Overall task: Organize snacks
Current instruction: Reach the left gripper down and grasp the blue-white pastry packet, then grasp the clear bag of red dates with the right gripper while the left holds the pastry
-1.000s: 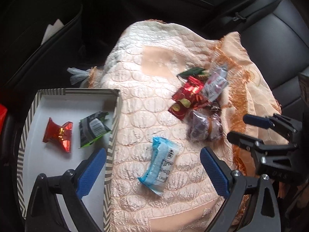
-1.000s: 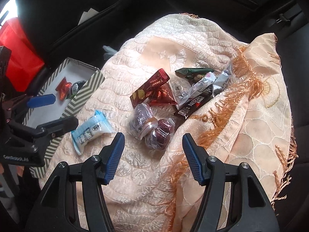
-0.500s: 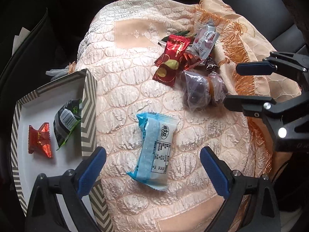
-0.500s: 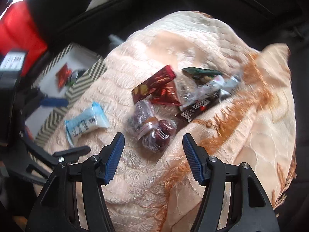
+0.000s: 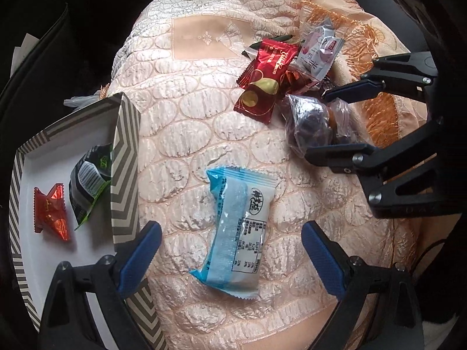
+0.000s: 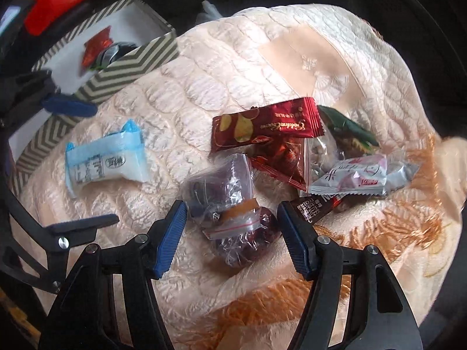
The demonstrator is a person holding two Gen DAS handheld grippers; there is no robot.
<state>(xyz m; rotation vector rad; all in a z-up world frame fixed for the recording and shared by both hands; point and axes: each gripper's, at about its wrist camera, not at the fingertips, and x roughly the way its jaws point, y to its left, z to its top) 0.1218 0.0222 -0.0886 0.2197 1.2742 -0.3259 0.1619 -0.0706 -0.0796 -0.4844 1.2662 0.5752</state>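
1. Blue packet [image 5: 238,230]: lies flat on the quilt [image 5: 186,110], beside the box [image 5: 124,157]; judged light, crinkly and slippery, best pinched across its padded middle.
2. Left gripper [image 5: 230,262]: jaws wide but closing, straddling the packet, pads not touching.
3. Right gripper [image 6: 232,240]: jaws wide around the clear bag [image 6: 230,213], soft and lumpy; contact uncertain.
4. Box holds a red candy [image 5: 49,214] and a dark packet [image 5: 89,182]; the pile's lower wrappers are hidden.

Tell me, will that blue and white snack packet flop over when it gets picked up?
The blue and white snack packet probably keeps its shape in the middle, since it looks puffed around something solid. Its flat crimped ends will likely bend. The shiny wrapper may slip a little, and it is probably light.
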